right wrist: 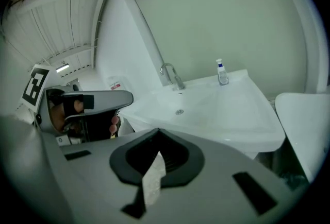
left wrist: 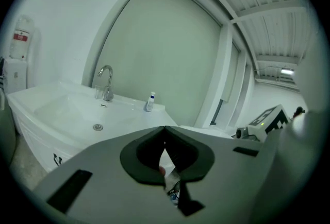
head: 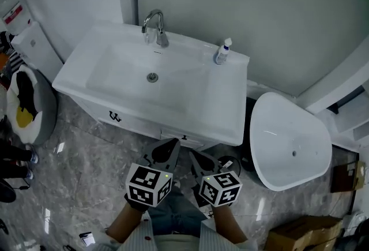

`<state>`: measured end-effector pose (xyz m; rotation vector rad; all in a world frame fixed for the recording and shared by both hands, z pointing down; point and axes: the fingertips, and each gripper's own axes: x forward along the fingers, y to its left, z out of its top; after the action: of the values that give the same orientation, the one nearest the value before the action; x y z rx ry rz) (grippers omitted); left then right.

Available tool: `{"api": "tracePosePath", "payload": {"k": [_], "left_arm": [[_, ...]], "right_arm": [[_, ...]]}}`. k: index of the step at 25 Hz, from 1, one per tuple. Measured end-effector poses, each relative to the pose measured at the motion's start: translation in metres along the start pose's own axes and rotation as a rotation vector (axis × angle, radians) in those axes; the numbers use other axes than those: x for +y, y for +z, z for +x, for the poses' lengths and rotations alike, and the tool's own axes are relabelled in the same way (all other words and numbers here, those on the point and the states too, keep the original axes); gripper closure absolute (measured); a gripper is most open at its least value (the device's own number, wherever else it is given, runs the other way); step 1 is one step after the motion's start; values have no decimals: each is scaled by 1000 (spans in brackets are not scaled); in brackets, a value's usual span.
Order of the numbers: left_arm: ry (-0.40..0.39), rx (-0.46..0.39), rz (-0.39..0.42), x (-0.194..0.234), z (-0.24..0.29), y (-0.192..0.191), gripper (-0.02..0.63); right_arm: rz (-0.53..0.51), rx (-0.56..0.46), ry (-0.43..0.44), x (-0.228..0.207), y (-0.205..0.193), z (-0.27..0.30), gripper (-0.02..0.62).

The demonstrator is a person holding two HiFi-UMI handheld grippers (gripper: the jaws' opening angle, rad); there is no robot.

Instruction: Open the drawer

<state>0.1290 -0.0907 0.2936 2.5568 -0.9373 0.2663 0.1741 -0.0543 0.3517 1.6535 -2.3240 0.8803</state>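
A white vanity with a sink (head: 151, 77) stands against the wall. Its drawer front (head: 138, 126) below the basin is closed and carries a small dark handle (head: 115, 116); a second dark handle (head: 184, 138) sits further right. My left gripper (head: 171, 147) hovers just in front of the vanity's lower edge, near that second handle, jaws shut and empty (left wrist: 165, 129). Right beside it, my right gripper (head: 196, 159) is also shut with nothing between its jaws (right wrist: 157, 132). Neither touches the vanity.
A chrome faucet (head: 154, 26) and a small pump bottle (head: 222, 51) stand on the sink's back rim. A white toilet (head: 291, 140) is close on the right, a round bin (head: 26, 102) on the left, a cardboard box (head: 300, 235) at the lower right.
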Motion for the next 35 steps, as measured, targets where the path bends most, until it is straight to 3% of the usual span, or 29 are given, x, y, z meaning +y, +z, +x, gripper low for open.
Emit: {"api": "tracePosePath", "payload": {"k": [19,35], "left_arm": [[-25,103,-51,28,18,-39,589],[-12,143,-87,65,29,-114,589]], "right_arm": [[88,40,-61,-14,-17,31,586],[148,91,-103,-45,-89,71,586]]}}
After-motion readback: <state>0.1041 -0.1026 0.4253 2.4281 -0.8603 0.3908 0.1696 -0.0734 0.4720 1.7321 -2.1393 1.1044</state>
